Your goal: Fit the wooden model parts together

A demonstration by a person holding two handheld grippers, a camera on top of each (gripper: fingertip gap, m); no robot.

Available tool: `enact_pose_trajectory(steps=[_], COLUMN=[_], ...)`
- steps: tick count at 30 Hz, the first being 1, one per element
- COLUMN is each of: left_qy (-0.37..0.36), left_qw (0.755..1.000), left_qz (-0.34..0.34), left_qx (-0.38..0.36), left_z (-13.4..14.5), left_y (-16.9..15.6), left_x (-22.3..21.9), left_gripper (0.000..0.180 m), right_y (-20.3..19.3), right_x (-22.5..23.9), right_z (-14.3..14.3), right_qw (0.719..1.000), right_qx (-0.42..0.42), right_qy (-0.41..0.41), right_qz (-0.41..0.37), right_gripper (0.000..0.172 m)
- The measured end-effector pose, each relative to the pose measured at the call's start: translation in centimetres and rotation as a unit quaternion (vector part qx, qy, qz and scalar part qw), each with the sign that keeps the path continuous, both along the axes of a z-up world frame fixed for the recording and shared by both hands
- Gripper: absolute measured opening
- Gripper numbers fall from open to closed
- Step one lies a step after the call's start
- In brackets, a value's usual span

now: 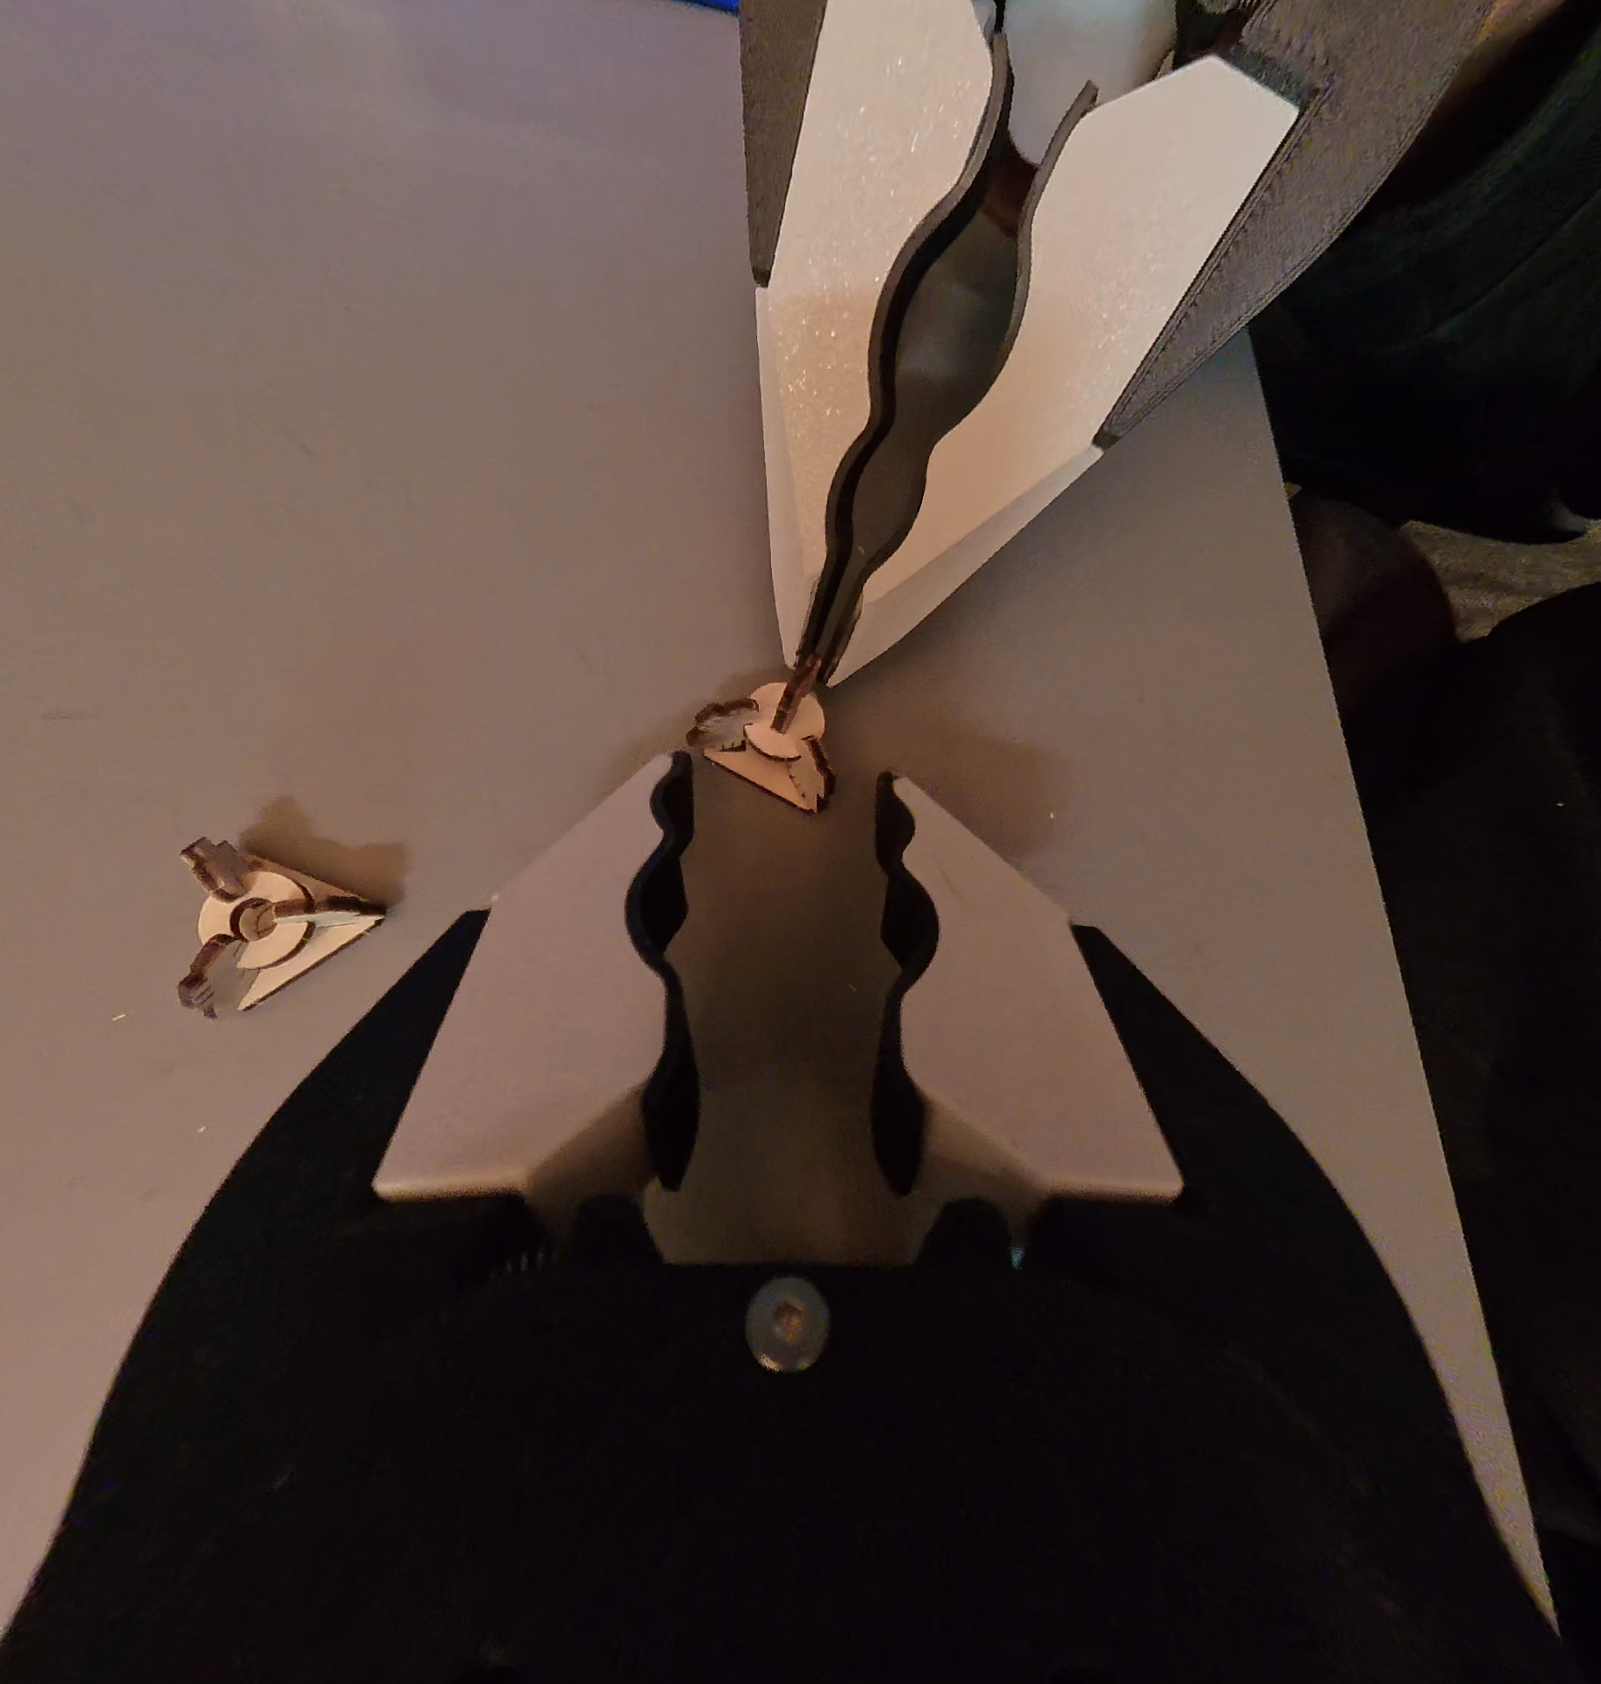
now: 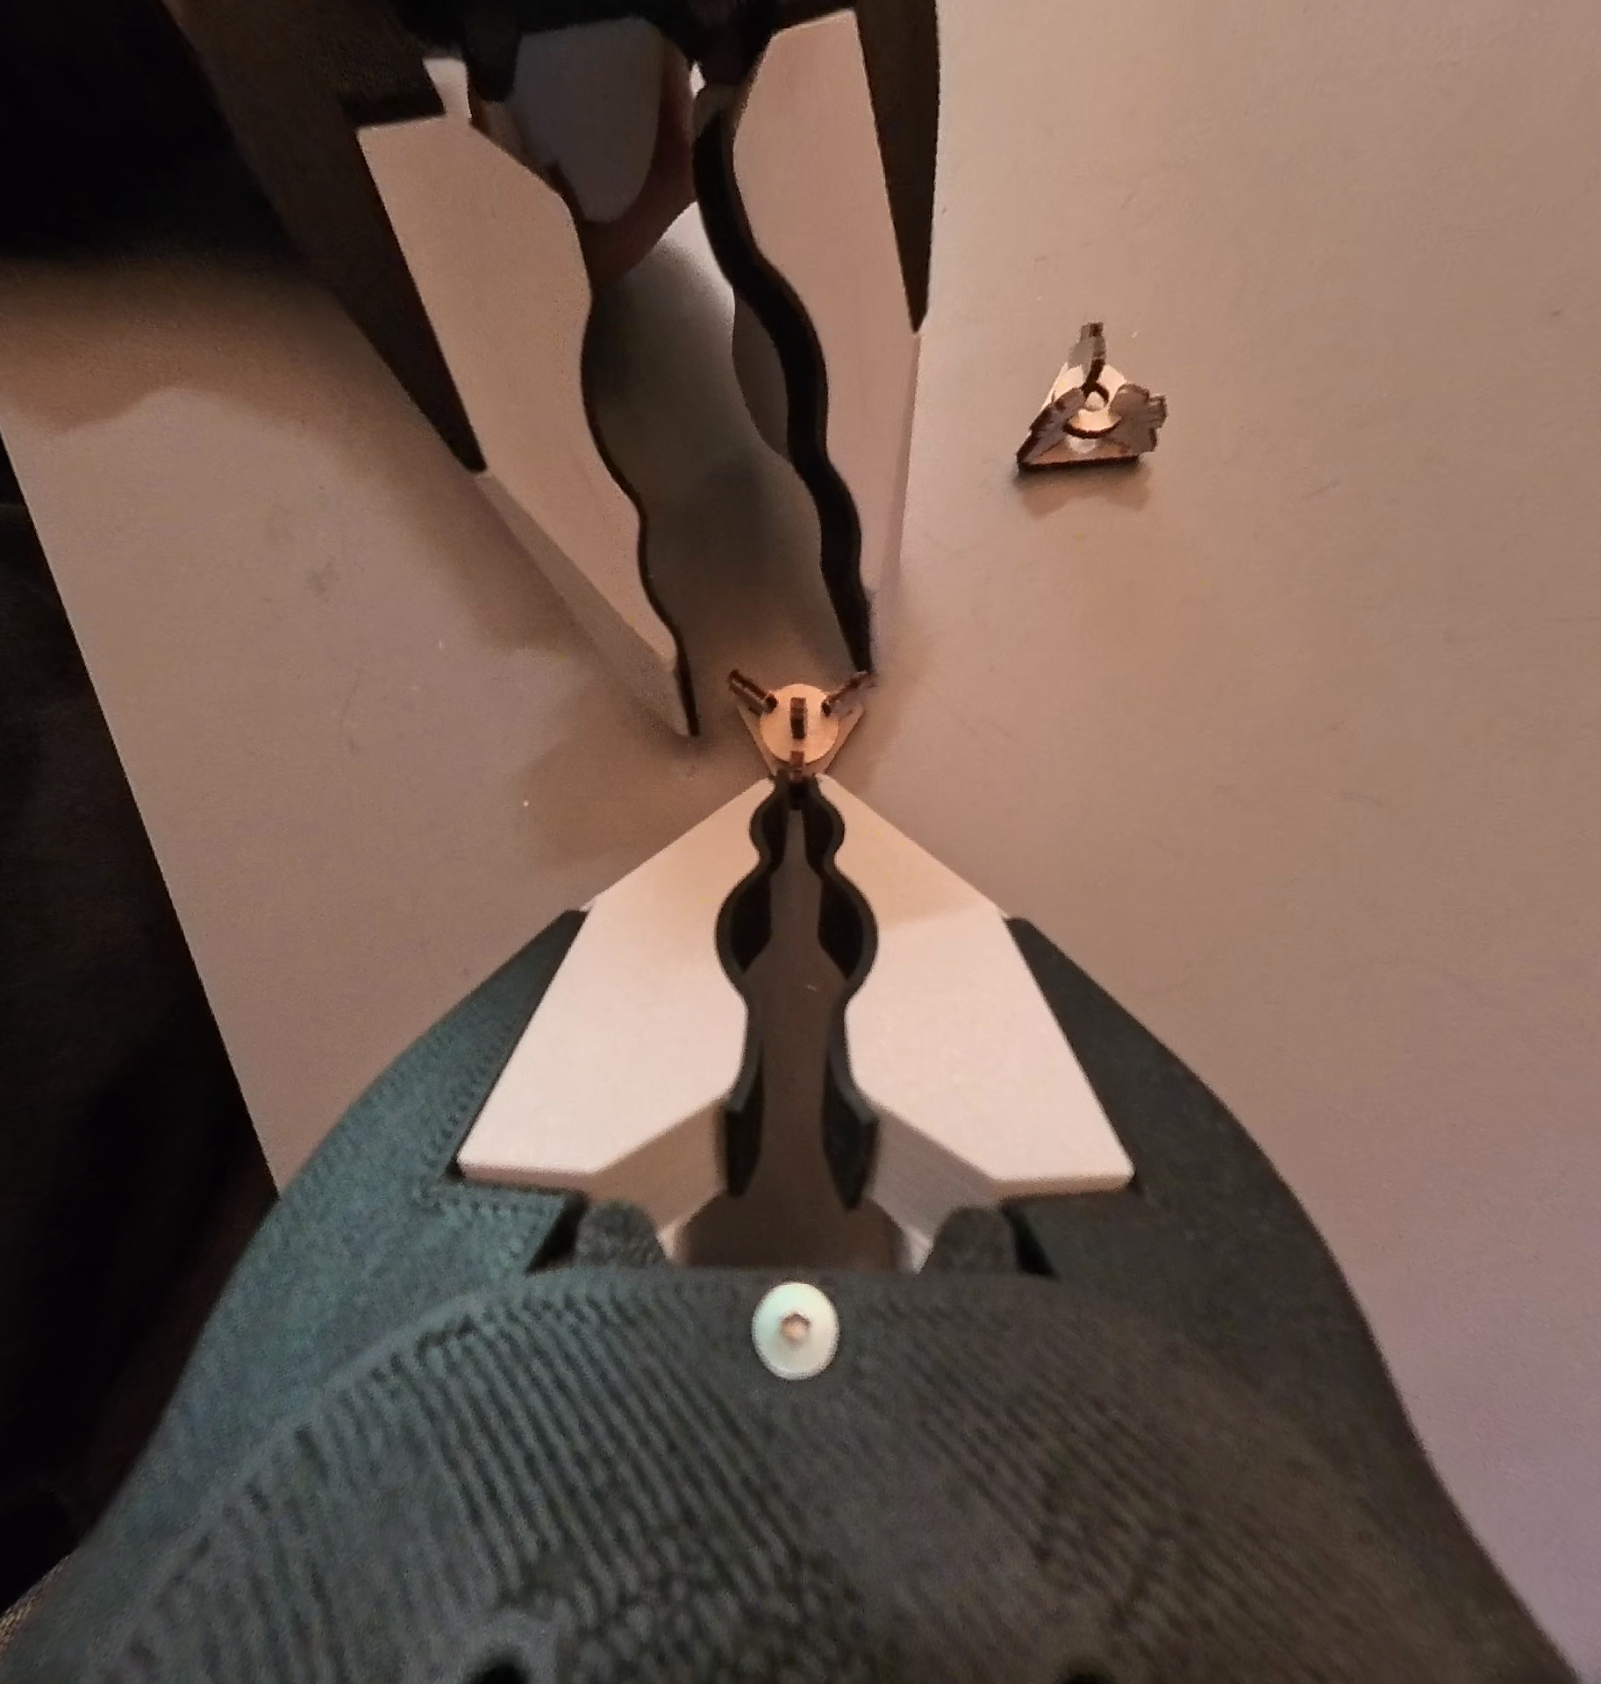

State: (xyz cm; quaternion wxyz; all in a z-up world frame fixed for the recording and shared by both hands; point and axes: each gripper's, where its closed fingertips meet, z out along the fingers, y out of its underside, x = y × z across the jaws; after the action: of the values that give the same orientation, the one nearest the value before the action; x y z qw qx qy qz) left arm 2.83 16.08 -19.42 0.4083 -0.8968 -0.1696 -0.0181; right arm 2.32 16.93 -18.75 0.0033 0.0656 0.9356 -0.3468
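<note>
A small wooden assembly [image 1: 764, 752], a triangular base with a round disc and upright fins, sits on the pale table [image 1: 368, 410]. My right gripper [image 2: 792, 785] is shut on a thin wooden piece [image 2: 792, 775] that stands at the disc's edge; the left wrist view shows it coming in from the top [image 1: 807, 670], pinching that piece [image 1: 789, 702]. My left gripper [image 1: 783, 770] is open, with its fingertips on either side of the assembly [image 2: 796, 720]. In the right wrist view one left fingertip [image 2: 865, 652] is right next to a fin, and the other [image 2: 687, 720] stands apart.
A second wooden triangle assembly [image 1: 259, 929] lies apart on the table and also shows in the right wrist view [image 2: 1093, 410]. The table edge [image 1: 1325, 729] runs close by, with dark space beyond it. My two grippers' fingertips are within a few centimetres of each other.
</note>
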Motion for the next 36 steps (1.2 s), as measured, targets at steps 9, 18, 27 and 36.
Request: enact_pose_trajectory(steps=[9, 18, 27, 36], left_qy=[-0.001, -0.013, -0.014, -0.007], left_qw=[1.0, 0.999, 1.0, 1.0], left_qz=[0.012, -0.005, -0.004, 0.001], left_qx=[0.029, 0.029, 0.027, 0.021], left_z=[0.9, 0.7, 0.6, 0.5], left_y=[-0.2, 0.4, 0.2, 0.0], left_x=[-0.5, -0.2, -0.2, -0.4], left_gripper=[0.039, 0.036, 0.031, 0.027], right_y=[0.0, 0.0, -0.1, -0.1], right_x=[0.0, 0.0, 0.0, 0.0], right_z=[0.0, 0.0, 0.0, -0.1], right_qw=[1.0, 1.0, 1.0, 1.0], right_qx=[0.001, 0.007, 0.005, 0.008], right_qy=[0.0, 0.004, 0.005, 0.007], right_qz=[0.001, 0.001, 0.0, -0.001], right_gripper=[0.002, 0.002, 0.002, 0.002])
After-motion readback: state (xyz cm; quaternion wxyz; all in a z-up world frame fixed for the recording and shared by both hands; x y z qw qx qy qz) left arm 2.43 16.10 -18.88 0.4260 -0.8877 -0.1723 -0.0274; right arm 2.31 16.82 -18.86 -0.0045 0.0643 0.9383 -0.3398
